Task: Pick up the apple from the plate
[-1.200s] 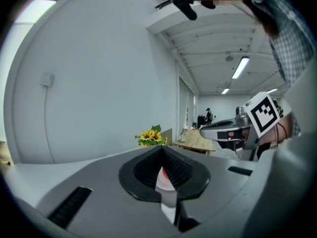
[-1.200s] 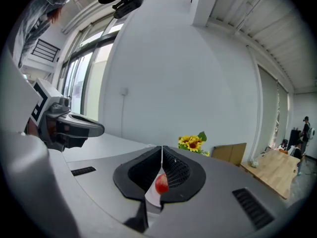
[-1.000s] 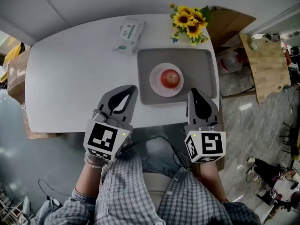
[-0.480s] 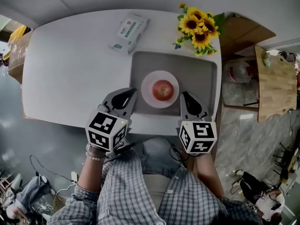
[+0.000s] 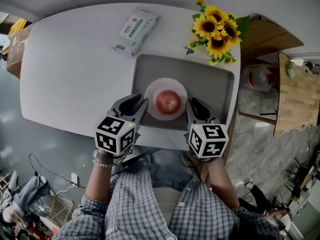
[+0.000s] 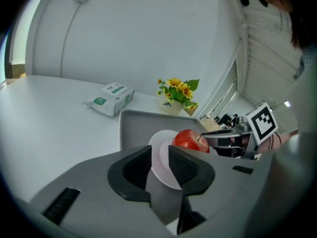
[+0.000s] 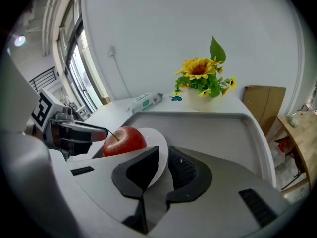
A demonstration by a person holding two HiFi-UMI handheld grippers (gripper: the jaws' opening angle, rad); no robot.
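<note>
A red apple (image 5: 168,102) sits on a small white plate (image 5: 152,91) inside a grey tray (image 5: 210,84). In the head view my left gripper (image 5: 142,104) is at the plate's near left and my right gripper (image 5: 192,104) at its near right, so they flank the apple without touching it. The left gripper view has the apple (image 6: 190,140) just right of the left gripper (image 6: 159,155), whose jaws stand almost together with nothing between. The right gripper view puts the apple (image 7: 124,140) left of the right gripper (image 7: 163,157), also nearly closed and empty.
The tray lies on a white table (image 5: 65,69), close to its near edge. A vase of sunflowers (image 5: 215,29) stands behind the tray, and a pack of wipes (image 5: 134,30) lies at the back left. A wooden board (image 5: 297,99) and cardboard boxes are off to the right.
Both grippers have moved forward from the table's near edge to the tray and now flank the plate. The apple has stayed on the plate.
</note>
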